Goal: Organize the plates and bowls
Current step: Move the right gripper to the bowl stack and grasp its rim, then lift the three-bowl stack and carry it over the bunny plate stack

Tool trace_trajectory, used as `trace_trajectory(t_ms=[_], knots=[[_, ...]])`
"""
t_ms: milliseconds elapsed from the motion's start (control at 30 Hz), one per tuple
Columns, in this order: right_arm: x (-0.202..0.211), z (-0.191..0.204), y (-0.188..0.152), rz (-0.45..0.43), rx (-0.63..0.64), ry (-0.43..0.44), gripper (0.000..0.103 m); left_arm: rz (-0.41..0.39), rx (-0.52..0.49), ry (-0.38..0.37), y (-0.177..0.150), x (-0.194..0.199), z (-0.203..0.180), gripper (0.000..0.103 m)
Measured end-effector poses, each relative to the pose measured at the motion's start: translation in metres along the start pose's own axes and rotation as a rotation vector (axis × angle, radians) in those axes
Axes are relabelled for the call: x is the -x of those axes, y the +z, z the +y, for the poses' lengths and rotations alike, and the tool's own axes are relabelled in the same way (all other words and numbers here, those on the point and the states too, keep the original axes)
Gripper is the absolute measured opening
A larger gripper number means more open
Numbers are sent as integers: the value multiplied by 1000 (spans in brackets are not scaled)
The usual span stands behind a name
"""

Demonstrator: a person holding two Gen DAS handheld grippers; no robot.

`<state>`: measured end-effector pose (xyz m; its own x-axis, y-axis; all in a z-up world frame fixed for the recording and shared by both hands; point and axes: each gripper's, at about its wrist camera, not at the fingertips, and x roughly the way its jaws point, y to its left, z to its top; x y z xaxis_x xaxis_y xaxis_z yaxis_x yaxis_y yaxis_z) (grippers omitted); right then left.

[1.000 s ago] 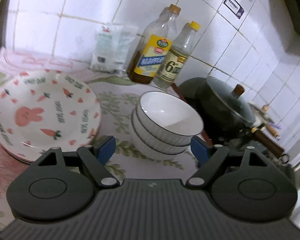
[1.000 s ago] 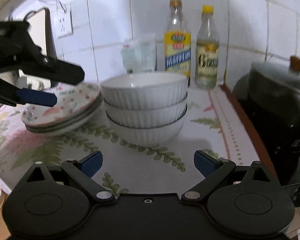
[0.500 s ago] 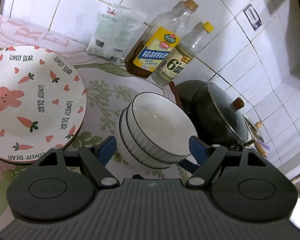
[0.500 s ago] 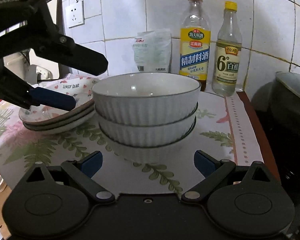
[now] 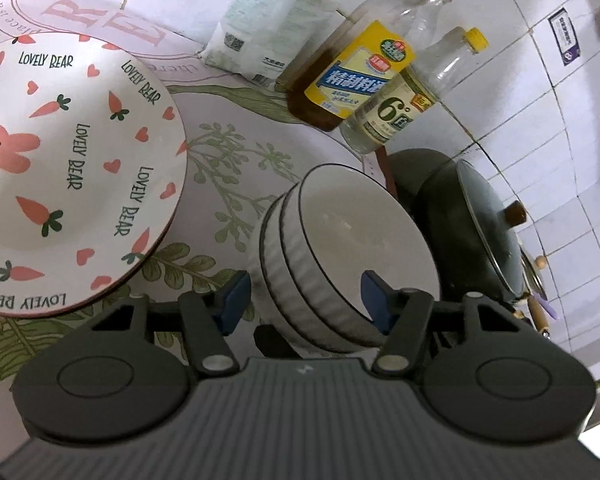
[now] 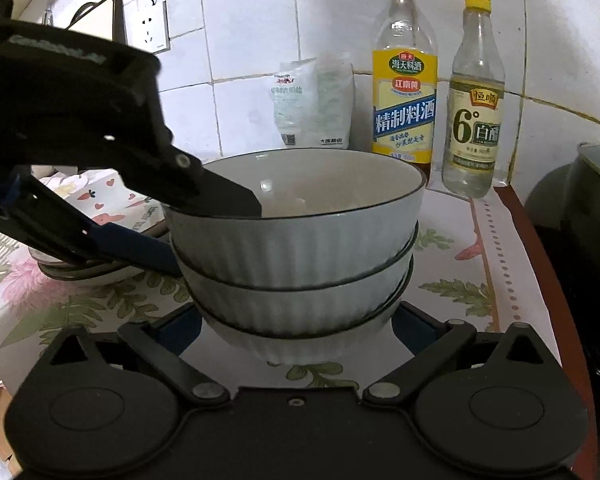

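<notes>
White ribbed bowls [image 6: 296, 248], three of them nested in a stack with dark rims, stand on a flowered tablecloth [image 5: 228, 168] in a tiled kitchen corner. Just beside the stack, on its left in both views, lies a pile of plates [image 5: 68, 168] printed with a pink rabbit, carrots, hearts and the words "LOVELY BEAR".

The left gripper [image 5: 304, 300] reaches over the near-left side of the stack. Its jaws are closing and straddle the wall of the top bowl: one finger hangs inside the bowl over the rim, the other lies outside against the ribbed side. From the right wrist view the pads appear not yet to press on the wall.

The right gripper [image 6: 298, 326] sits low in front of the stack, its fingers spread wide to either side of the bottom bowl, their blue pads near its sides; whether they touch it cannot be told.

Behind the bowls, against the white tiles, stand a white bag [image 6: 312, 100], a bottle with a yellow label [image 6: 404, 80] and a smaller clear bottle with a yellow cap [image 6: 474, 100]. To the right sits a dark pot [image 5: 480, 232] with a lid and a brown knob.
</notes>
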<state>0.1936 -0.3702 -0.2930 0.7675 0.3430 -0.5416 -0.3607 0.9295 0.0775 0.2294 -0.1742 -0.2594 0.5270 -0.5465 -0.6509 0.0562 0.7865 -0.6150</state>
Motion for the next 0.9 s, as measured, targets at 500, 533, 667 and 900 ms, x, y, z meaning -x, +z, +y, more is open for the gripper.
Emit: trace_trajectory(t_ms=[500, 533, 667, 900], knots=[[-6, -4, -5, -26, -29, 33, 103, 18, -48, 51, 6, -9, -5, 53], [-6, -4, -6, -29, -30, 31, 103, 14, -53, 58, 5, -10, -6, 53], [-6, 0, -5, -27, -16, 10, 103, 16, -112, 90, 3, -11, -14, 53], [-1, 3, -8, -47, 12, -14, 103, 33, -155, 91, 1, -9, -16, 53]])
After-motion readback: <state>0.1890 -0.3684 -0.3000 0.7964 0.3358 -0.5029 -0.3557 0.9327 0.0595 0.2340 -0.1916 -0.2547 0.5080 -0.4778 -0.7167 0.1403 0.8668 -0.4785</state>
